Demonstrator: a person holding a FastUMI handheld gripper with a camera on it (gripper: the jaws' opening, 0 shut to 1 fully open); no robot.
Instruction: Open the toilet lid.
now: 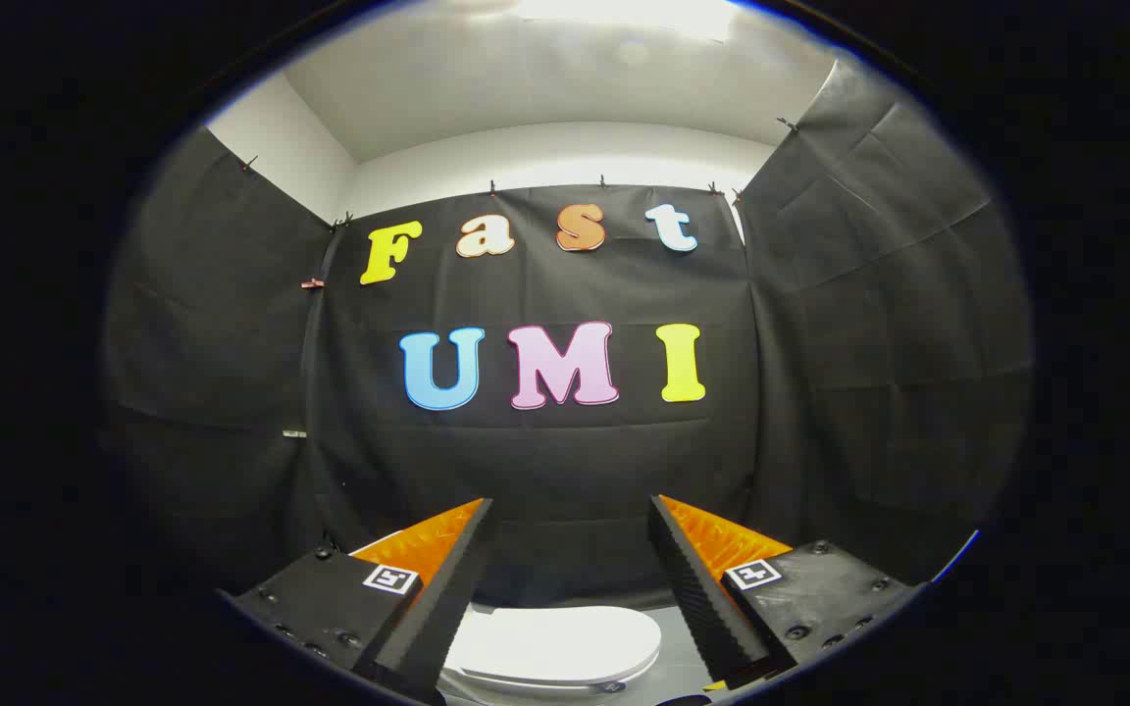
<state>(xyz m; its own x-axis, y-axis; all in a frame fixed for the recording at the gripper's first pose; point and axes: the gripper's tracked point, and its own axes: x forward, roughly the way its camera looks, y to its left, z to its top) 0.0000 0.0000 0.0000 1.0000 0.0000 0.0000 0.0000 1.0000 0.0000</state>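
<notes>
The black cloth wall (565, 461) of the booth stands well beyond the fingers, hung on clips from a pale upper wall and ceiling, taking the whole spread from nine o'clock round through twelve to three. Far smaller, down at six o'clock and low between the fingers, sits the toilet (550, 667), seen from above and in front; its white lid (555, 642) lies flat and closed over the seat, rounded front edge towards the camera, with a slim shadow line beneath it. Smallest in play is the gripper (570, 525), whose two fingers stand wide apart, one at about seven o'clock and one at about five, holding nothing and touching nothing; the lid lies below and just ahead of them, clearly apart. By my judgement the task has not yet begun in any real sense: the lid is down and untouched, so the reach down to its front edge, a hold or hook under the rim, and the swing up towards the wall are all left to do.
</notes>
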